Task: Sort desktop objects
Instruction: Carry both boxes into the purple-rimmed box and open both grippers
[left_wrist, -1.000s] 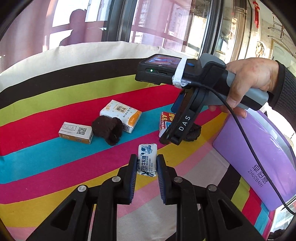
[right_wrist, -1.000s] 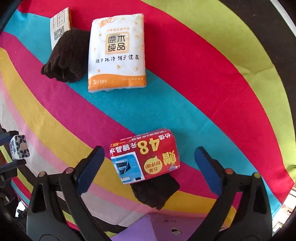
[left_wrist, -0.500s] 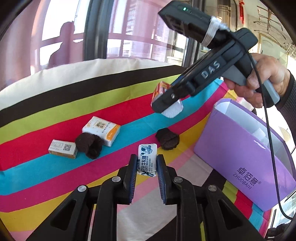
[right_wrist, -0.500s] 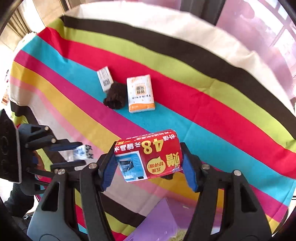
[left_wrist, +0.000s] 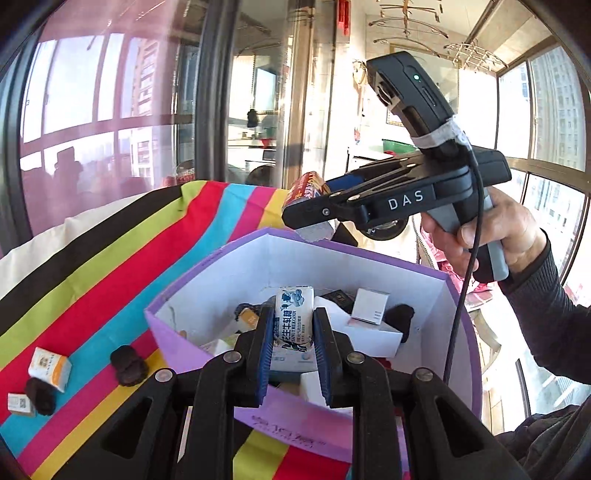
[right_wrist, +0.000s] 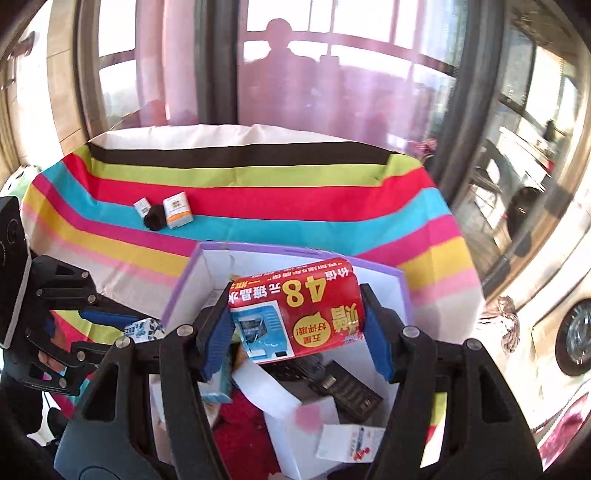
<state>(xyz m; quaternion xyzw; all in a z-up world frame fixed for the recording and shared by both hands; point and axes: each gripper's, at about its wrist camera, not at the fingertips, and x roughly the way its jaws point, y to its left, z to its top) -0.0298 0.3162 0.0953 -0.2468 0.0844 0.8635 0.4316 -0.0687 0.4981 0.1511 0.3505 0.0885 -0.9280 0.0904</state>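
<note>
My left gripper (left_wrist: 293, 332) is shut on a small white and blue candy packet (left_wrist: 293, 325) and holds it over the open purple box (left_wrist: 192, 284). My right gripper (right_wrist: 299, 325) is shut on a red packet marked 48 (right_wrist: 295, 314) and holds it above the same box (right_wrist: 181, 291). In the left wrist view the right gripper (left_wrist: 308, 206) hangs over the box's far rim with the red packet (left_wrist: 304, 186) in it. The left gripper (right_wrist: 107, 332) shows at the left of the right wrist view. The box holds several packets and boxes.
On the striped cloth (left_wrist: 110, 258) lie an orange and white tissue pack (left_wrist: 50, 367), a small white carton (left_wrist: 18, 402) and two dark brown lumps (left_wrist: 127, 365). They also show in the right wrist view, tissue pack (right_wrist: 177, 210). Windows stand behind the table.
Both grippers have risen from the cloth and moved over the purple box. The right one closed on the red packet and lifted it. The left still holds the candy packet.
</note>
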